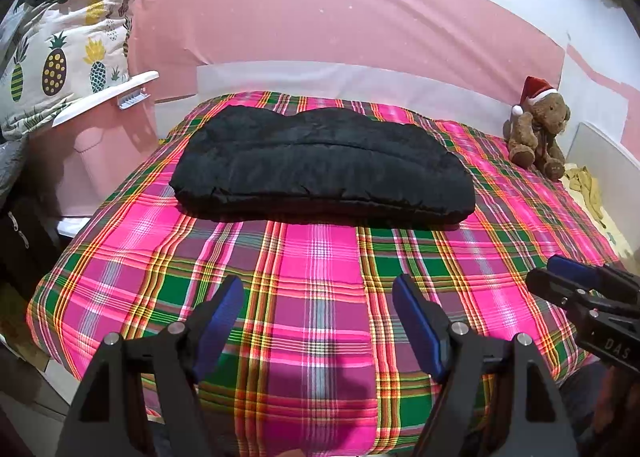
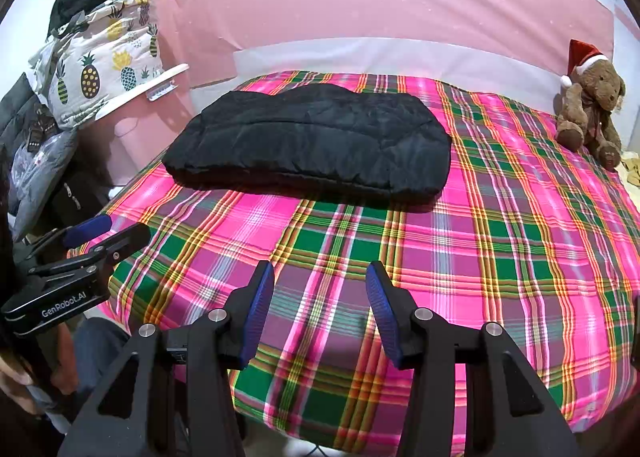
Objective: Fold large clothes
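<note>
A black padded jacket (image 1: 320, 167) lies folded into a thick oblong bundle on the far half of a pink and green plaid bed cover (image 1: 312, 297). It also shows in the right wrist view (image 2: 312, 141). My left gripper (image 1: 318, 297) is open and empty, held over the near part of the bed, well short of the jacket. My right gripper (image 2: 320, 285) is open and empty, also over the near part of the bed, to the right of the left one. Each gripper shows from the side in the other's view, the right (image 1: 560, 277) and the left (image 2: 116, 233).
A brown teddy bear (image 1: 540, 129) in a Santa hat sits at the far right corner of the bed. A pineapple-print bundle (image 1: 60, 53) and dark bags are stacked at the left. A pink wall panel (image 1: 340, 25) stands behind the bed. Yellowish cloth (image 1: 588, 189) lies at the right edge.
</note>
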A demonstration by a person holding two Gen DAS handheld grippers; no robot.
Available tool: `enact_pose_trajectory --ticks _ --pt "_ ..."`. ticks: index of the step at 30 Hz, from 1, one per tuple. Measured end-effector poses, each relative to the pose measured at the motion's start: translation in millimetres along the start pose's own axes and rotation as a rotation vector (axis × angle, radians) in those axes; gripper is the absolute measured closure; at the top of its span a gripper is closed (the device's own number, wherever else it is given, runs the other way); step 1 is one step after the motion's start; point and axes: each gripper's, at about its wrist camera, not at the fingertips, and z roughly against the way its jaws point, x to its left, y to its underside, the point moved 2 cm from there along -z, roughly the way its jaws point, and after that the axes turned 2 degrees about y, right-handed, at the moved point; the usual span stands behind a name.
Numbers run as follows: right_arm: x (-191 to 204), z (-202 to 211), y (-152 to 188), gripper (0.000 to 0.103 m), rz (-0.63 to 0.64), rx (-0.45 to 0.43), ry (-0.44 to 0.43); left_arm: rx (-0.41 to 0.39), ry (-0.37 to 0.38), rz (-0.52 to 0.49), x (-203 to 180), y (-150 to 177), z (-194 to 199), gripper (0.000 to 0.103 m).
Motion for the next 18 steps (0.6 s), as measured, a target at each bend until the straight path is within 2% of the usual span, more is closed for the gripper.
enact_pose_trajectory --ticks 18 --pt "-20 -4 8 0.055 -0.033 0.023 0.027 0.021 -0.016 0.023 3 4 -17 0.024"
